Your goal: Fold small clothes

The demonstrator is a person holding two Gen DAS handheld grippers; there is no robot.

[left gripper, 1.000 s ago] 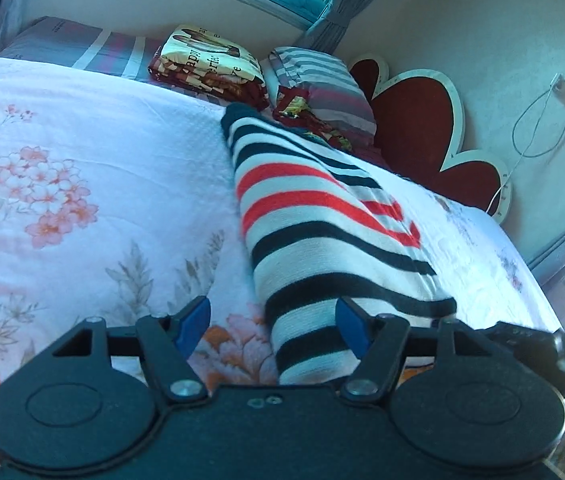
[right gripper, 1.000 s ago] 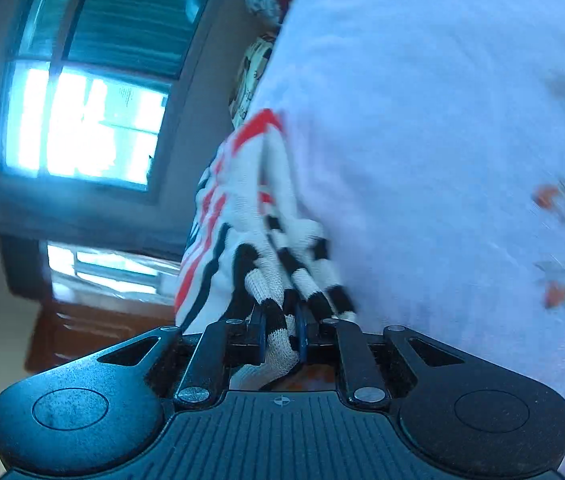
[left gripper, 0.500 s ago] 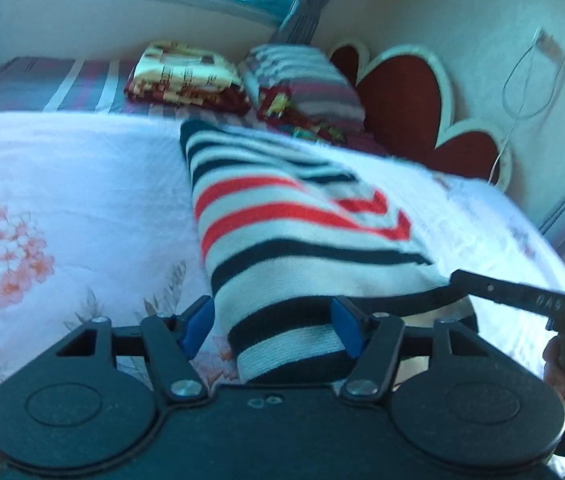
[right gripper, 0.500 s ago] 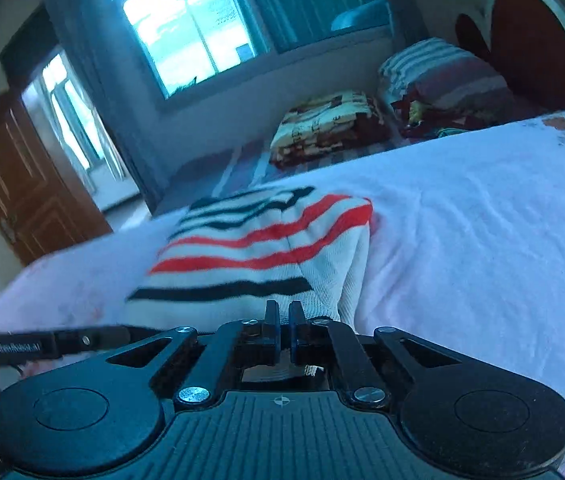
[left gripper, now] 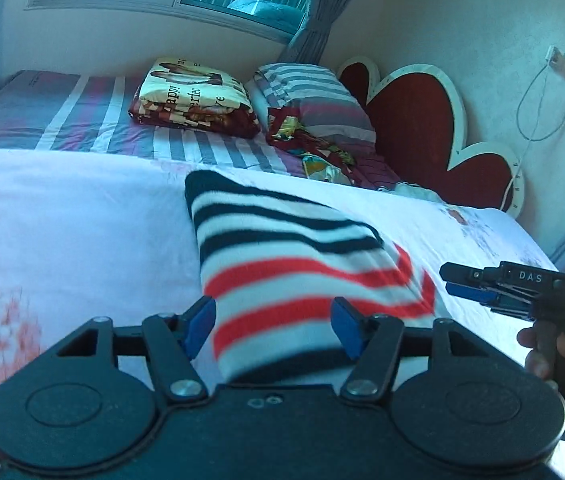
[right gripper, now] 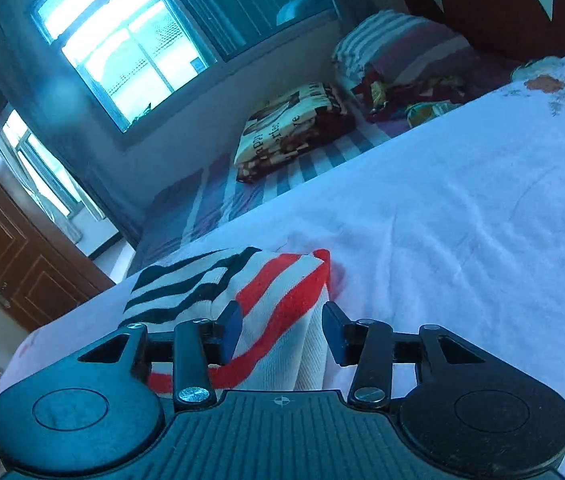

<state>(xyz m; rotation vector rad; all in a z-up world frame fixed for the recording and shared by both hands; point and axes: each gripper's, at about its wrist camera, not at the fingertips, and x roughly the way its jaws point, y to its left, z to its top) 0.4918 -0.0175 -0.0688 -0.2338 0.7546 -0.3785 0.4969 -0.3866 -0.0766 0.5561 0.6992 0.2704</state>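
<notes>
Striped sweater (left gripper: pixel 290 276) lies lengthwise toward the pillows; left tongs (left gripper: pixel 272 326) apart, right tongs (right gripper: pixel 280 334) opening.

Home bedroom: bed (left gripper: pixel 62 216), pillow (left gripper: pixel 314 92).

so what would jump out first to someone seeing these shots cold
A folded striped sweater in black, white and red lies on the floral bedspread, in front of both grippers. Behind it, a red heart-shaped headboard stands against the wall. A bright window glows over the far side of the bed.
</notes>
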